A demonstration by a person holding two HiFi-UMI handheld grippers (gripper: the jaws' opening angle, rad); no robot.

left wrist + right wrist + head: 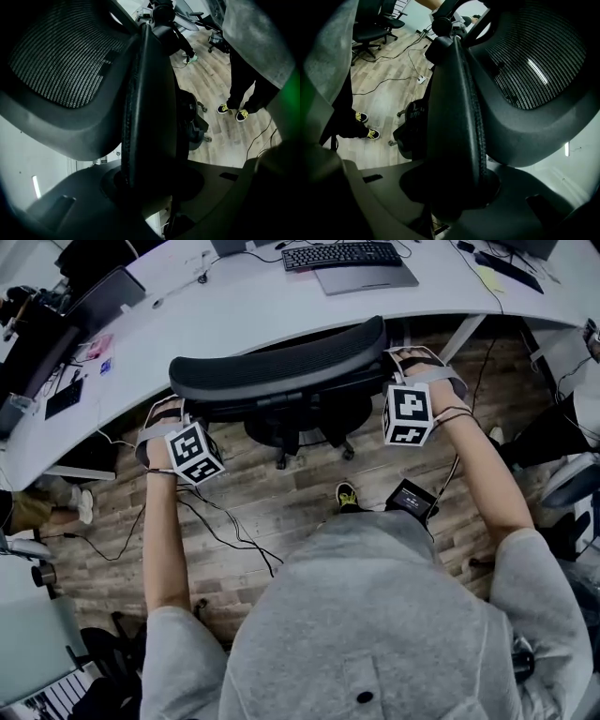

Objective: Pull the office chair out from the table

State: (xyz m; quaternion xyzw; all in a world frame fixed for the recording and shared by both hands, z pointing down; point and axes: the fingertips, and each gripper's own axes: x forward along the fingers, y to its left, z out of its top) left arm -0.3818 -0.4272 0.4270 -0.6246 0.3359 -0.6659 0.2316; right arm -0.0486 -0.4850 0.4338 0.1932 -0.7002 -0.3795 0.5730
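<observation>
Your left gripper (167, 413) at 9 o'clock and right gripper (417, 371) at 3 clamp the office chair (281, 367) backrest, seat under the table (234, 306) at 12; pull unevenly and one rim grip may slip

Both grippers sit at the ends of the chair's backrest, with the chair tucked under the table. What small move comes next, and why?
Probably draw both grippers evenly back toward the person. The left gripper and right gripper each clamp one end of the backrest, and the office chair sits under the table, so an even pull should roll it straight.
</observation>
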